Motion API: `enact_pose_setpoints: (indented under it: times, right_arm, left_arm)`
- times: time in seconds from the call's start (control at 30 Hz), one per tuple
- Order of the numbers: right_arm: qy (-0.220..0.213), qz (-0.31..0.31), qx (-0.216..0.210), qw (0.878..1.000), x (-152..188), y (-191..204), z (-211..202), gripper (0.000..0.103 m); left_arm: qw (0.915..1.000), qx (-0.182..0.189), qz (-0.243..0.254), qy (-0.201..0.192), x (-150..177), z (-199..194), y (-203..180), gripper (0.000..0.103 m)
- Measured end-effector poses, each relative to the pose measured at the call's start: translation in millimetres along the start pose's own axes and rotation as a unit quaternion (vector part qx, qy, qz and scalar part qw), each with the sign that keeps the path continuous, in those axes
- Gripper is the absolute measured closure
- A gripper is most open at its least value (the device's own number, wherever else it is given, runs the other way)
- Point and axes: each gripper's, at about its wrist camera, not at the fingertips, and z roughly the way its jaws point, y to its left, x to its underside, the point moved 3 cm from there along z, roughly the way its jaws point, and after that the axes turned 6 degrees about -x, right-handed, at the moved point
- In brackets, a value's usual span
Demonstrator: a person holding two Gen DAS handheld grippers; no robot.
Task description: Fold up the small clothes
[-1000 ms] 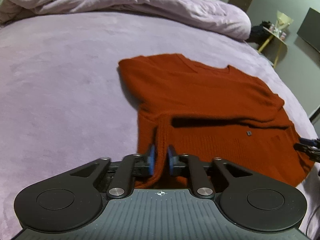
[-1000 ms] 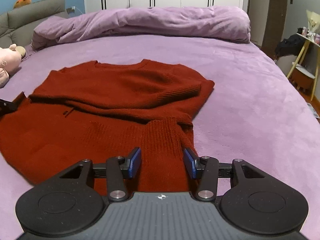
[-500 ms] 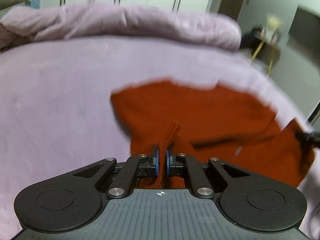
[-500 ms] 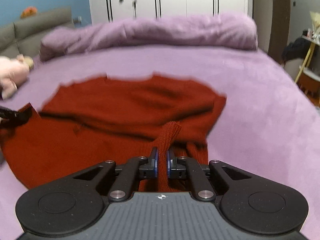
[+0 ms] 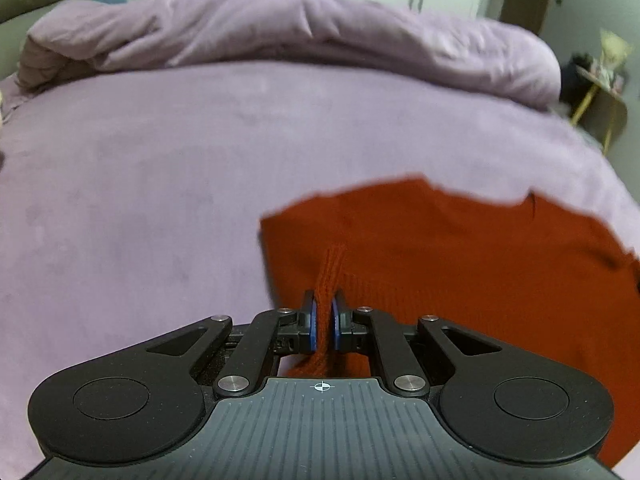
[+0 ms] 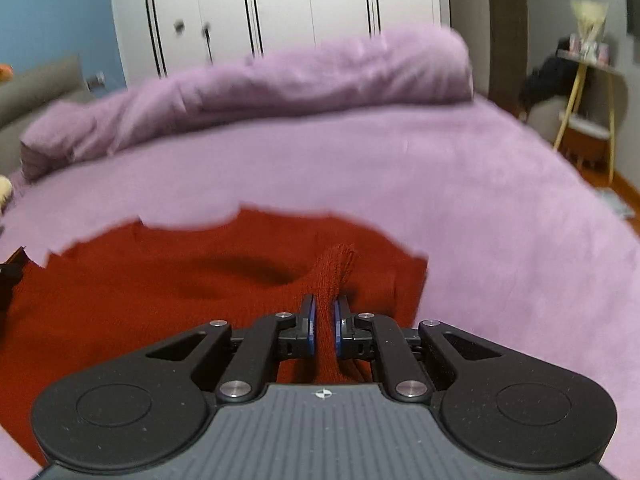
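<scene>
A rust-red knitted sweater (image 5: 460,256) lies on the purple bed; it also shows in the right wrist view (image 6: 168,280). My left gripper (image 5: 324,314) is shut on a pinched ridge of the sweater's hem near its left corner and holds it lifted. My right gripper (image 6: 324,316) is shut on a pinched fold of the hem near the right corner, also lifted. The left gripper's tip (image 6: 8,276) shows at the left edge of the right wrist view. The lower part of the sweater is hidden under both gripper bodies.
A rumpled purple duvet (image 5: 280,32) lies across the far end of the bed (image 5: 140,168). White wardrobes (image 6: 280,8) stand behind. A small side table with yellow legs (image 6: 584,92) stands to the right of the bed.
Both grippers closed on the sweater's hem and lifted it, moving forward toward the collar. The visible part of the sweater has shrunk as the hem rises.
</scene>
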Motion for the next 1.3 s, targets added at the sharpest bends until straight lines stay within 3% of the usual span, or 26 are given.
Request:
enact_pose_setpoints:
  times: [0.03,0.1,0.2,0.3,0.33,0.37,0.4,0.5,0.67,0.8,0.93,1.07,1.17,1.23,1.27,1.3]
  right_arm:
    - [0.011,-0.004,0.006,1.000,3,-3,6,0.093]
    - [0.017,0.000,-0.004,1.000,8,-6,6,0.088]
    - [0.022,0.003,-0.034,0.999,11,-8,-3,0.082]
    - [0.025,-0.021,-0.038,0.999,14,-1,-4,0.082]
    - [0.026,-0.031,-0.030,0.999,15,2,-3,0.082]
    - [0.028,-0.039,-0.023,0.999,16,4,-1,0.086]
    - [0.024,-0.046,-0.018,0.998,17,8,-1,0.094]
    - [0.009,-0.075,0.004,0.997,12,19,-7,0.095]
    - [-0.079,-0.096,0.028,0.992,-25,36,-42,0.096]
    - [-0.104,-0.098,0.078,0.987,-56,44,-23,0.096]
    - [-0.100,-0.085,0.113,0.985,-69,37,11,0.096]
    - [-0.104,-0.083,0.116,0.984,-66,36,35,0.096]
    - [-0.072,-0.084,0.140,0.984,-58,33,59,0.094]
    - [-0.068,-0.060,0.177,0.980,-56,30,61,0.091]
    - [-0.084,-0.042,0.158,0.983,-55,32,56,0.090]
    - [-0.104,-0.014,0.107,0.989,-54,40,49,0.090]
  left_arm:
    - [0.9999,0.017,-0.002,0.003,4,-1,2,0.089]
    - [0.9983,0.057,-0.012,0.002,12,-8,10,0.069]
    - [0.9955,0.094,-0.013,0.000,17,-14,12,0.060]
    - [0.9970,0.074,-0.014,0.019,19,-4,6,0.067]
    - [0.9978,0.060,-0.015,0.024,20,0,5,0.074]
    - [0.9983,0.051,-0.014,0.022,19,1,4,0.087]
    - [0.9987,0.045,-0.013,0.021,15,1,2,0.093]
    - [0.9991,0.038,-0.015,-0.007,3,-17,2,0.094]
    - [0.9949,0.028,-0.012,-0.096,-48,-53,-1,0.095]
    - [0.9912,-0.026,-0.009,-0.130,-80,-37,-12,0.094]
    - [0.9889,-0.072,-0.015,-0.129,-91,-4,-24,0.094]
    - [0.9898,-0.109,-0.023,-0.088,-83,36,-27,0.089]
    - [0.9886,-0.127,-0.024,-0.077,-69,37,-23,0.083]
    - [0.9863,-0.114,-0.042,-0.111,-57,17,-26,0.078]
    - [0.9876,-0.092,-0.044,-0.120,-54,15,-31,0.069]
    - [0.9899,-0.059,-0.047,-0.120,-50,12,-39,0.065]
